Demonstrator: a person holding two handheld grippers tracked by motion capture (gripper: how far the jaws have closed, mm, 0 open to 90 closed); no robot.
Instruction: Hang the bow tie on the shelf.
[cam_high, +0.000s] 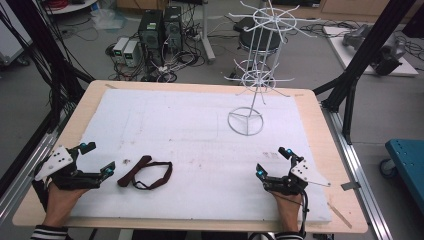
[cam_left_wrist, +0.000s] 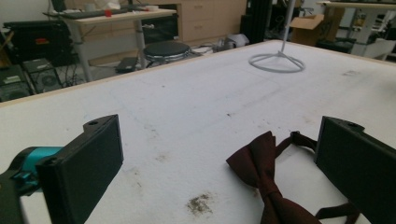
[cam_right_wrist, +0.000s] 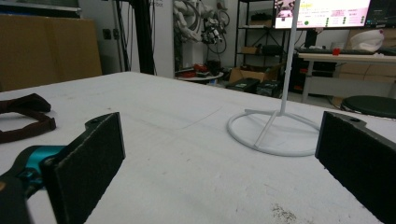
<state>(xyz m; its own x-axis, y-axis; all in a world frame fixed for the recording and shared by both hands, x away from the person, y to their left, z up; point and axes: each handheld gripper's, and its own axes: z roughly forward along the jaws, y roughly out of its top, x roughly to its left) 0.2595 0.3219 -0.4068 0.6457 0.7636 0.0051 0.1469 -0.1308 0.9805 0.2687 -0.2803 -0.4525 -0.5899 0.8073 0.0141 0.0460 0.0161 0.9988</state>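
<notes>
Both hand-held grippers rest low on the white table (cam_high: 200, 145), left gripper (cam_high: 99, 158) and right gripper (cam_high: 272, 161), fingers spread apart and empty. Just beside the left gripper lies a dark red bow tie (cam_high: 146, 172), well apart from the white wire stand (cam_high: 255, 75).

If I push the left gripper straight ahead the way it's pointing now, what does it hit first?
Most likely the dark maroon fabric bow tie: it lies just ahead of the open left gripper, nearer its right-hand jaw. Beyond it the white padded table cover looks bare, though depth is hard to judge.

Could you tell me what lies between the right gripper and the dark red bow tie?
Nothing: in the high view, only bare white mat separates the right gripper from the bow tie.
</notes>
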